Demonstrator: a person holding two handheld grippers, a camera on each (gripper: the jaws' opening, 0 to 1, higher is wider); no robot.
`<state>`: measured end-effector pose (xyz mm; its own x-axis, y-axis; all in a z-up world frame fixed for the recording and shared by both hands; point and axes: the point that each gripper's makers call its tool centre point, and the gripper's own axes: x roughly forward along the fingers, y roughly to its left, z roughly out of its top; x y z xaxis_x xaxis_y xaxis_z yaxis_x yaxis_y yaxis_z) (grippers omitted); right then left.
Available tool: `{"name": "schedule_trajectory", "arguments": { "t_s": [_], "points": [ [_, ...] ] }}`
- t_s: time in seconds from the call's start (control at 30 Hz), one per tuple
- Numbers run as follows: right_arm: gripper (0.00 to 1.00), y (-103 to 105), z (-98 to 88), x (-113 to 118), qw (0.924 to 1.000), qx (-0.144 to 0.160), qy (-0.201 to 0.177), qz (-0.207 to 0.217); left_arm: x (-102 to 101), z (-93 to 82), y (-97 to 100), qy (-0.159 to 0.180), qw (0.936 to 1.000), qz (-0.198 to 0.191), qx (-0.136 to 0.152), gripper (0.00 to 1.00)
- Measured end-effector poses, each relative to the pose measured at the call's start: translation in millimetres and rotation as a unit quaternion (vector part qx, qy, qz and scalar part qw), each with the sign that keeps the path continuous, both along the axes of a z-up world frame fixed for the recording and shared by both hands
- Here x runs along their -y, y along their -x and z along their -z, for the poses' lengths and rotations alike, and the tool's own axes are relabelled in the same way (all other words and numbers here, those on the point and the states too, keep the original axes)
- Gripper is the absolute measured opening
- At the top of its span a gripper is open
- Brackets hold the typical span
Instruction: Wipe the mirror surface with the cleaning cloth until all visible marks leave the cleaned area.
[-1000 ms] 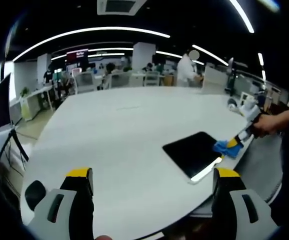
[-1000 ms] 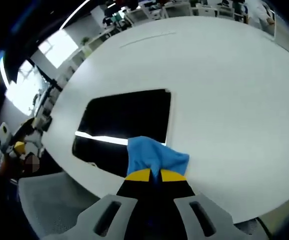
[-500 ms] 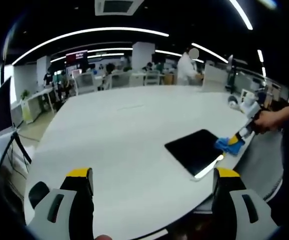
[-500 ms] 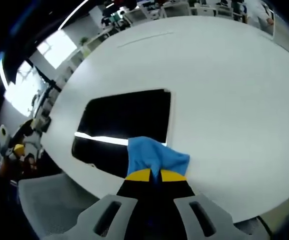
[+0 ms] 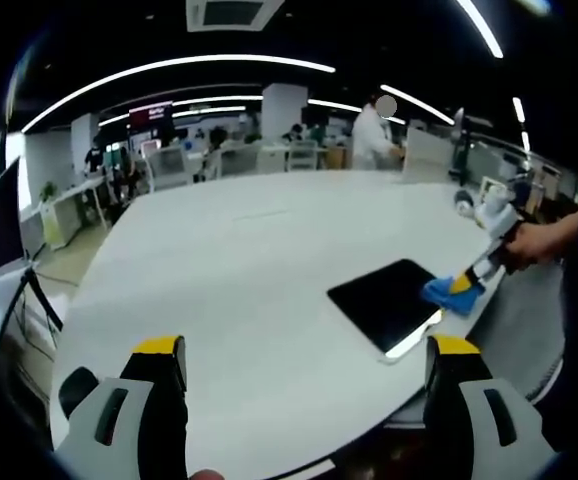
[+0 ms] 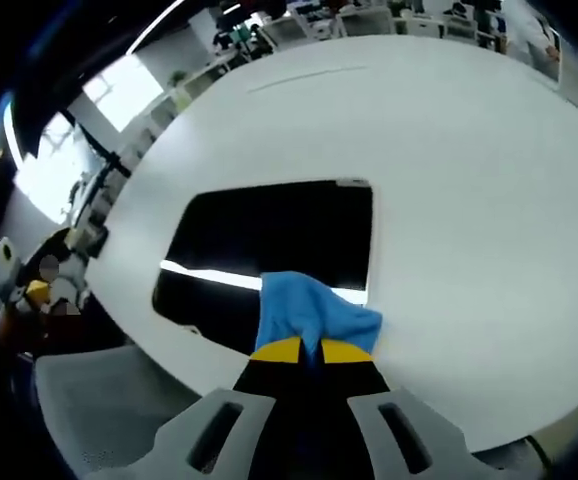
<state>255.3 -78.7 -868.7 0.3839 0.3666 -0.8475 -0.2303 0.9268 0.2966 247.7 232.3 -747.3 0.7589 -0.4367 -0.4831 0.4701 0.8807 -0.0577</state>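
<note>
A dark rectangular mirror point(image 6: 269, 245) lies flat on the white table point(image 6: 449, 170), reflecting a ceiling light as a bright stripe. My right gripper point(image 6: 301, 349) is shut on a blue cleaning cloth point(image 6: 309, 310), which rests on the mirror's near edge. In the left gripper view the mirror point(image 5: 387, 299) sits near the table's right edge, with the cloth point(image 5: 447, 292) at its right corner and the right gripper point(image 5: 471, 278) held by a hand. My left gripper point(image 5: 304, 350) hangs open above the table's near edge, well left of the mirror, with nothing between its jaws.
The white table point(image 5: 249, 260) is large and oval. A grey chair seat point(image 6: 109, 400) stands just beyond the table edge by the mirror. Desks, chairs and people fill the office beyond. A black monitor on a stand point(image 5: 4, 215) stands at the far left.
The right gripper and cloth have shifted slightly over the mirror's near edge. The left gripper has barely moved.
</note>
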Motion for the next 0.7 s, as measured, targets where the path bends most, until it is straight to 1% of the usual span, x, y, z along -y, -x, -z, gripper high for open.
{"name": "schedule_trajectory", "arguments": {
  "t_s": [0.43,0.7],
  "points": [
    [0.0,-5,0.1,-36,0.9996,-0.003,-0.007,-0.027,-7,3.2,6.6,0.0,1.0,-0.006,-0.006,1.0],
    [0.0,-6,-0.2,-53,0.9992,-0.004,-0.013,-0.038,-6,6.7,7.7,0.0,0.9999,-0.009,-0.008,1.0]
  ]
}}
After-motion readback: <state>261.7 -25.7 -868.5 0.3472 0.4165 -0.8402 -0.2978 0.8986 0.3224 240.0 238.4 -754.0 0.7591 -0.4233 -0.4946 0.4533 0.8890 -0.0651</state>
